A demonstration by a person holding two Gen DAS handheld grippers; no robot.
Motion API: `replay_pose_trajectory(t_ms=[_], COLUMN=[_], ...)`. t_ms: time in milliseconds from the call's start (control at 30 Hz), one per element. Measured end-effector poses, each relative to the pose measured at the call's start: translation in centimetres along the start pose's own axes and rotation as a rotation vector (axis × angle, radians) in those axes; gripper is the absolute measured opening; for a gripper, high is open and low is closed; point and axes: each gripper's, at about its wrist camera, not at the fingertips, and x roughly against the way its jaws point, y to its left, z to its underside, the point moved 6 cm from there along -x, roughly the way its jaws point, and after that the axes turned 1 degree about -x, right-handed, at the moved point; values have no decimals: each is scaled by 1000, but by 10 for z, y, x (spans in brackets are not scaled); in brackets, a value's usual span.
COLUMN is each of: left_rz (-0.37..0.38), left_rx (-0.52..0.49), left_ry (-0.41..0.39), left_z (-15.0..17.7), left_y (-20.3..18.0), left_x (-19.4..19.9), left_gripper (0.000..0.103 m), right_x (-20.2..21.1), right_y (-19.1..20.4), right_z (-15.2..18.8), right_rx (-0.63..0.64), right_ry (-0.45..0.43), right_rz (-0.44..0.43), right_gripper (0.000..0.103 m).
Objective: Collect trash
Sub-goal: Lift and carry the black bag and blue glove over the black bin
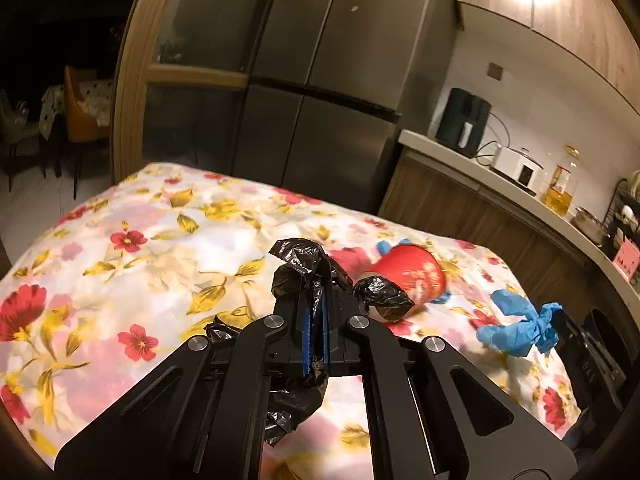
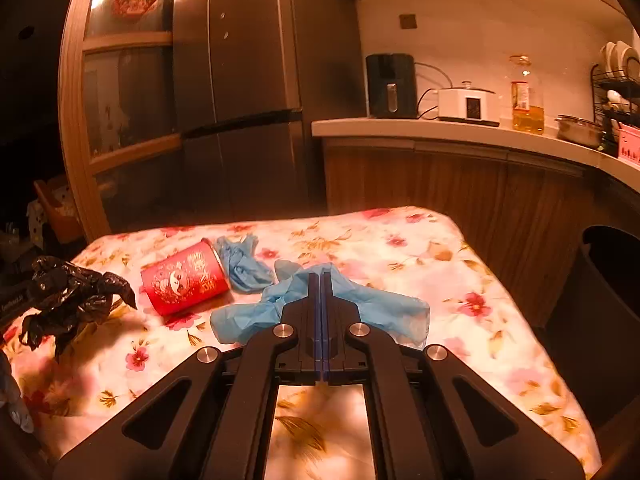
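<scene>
While both hands work over the floral tablecloth [image 2: 460,264], each gripper has a piece of rubbish pinched. The left gripper [image 1: 316,300] is closed tight on a crumpled black plastic bag [image 1: 298,268], which bunches above the fingertips and trails down beneath them, clear of the cloth. The right gripper [image 2: 322,280] has its jaws pressed together on a pale blue disposable glove [image 2: 384,308], whose loose ends spread to either side of the fingers. Pinching thin film and thin rubber in the middle looks sensible, since neither offers a firm edge to take.

Two pieces remain on the table: a red printed can [image 2: 184,282] lying on its side, and a second blue glove [image 2: 244,266] crumpled just beside its open end. A dark bin [image 2: 600,320] stands off the table's right edge, the likely place for both loads; I'd guess the can comes afterwards.
</scene>
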Motion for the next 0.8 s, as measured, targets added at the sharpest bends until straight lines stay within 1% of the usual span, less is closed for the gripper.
replay_pose_trajectory(t_ms=[200,333,567,800], left_rz=[53,89,169,251], left_rx=[-22,-51,-118,-176], left_ry=[-33,-46,-56,-60], left_z=[-4,-7,-4,4], left_y=[-28,-54,-109,-172], left_x=[26,39,55,65], left_gripper=[2,2,2,2], right_x=[31,50,83,114], right_y=[-21,-36,-73,-122], right_z=[-14,-21,-36,-45], right_rx=[-28,-47,-84,-120], right_ry=[-54,-87,-143,-186], right_rz=[12,29,76,147], right_gripper=[1,1,1,1])
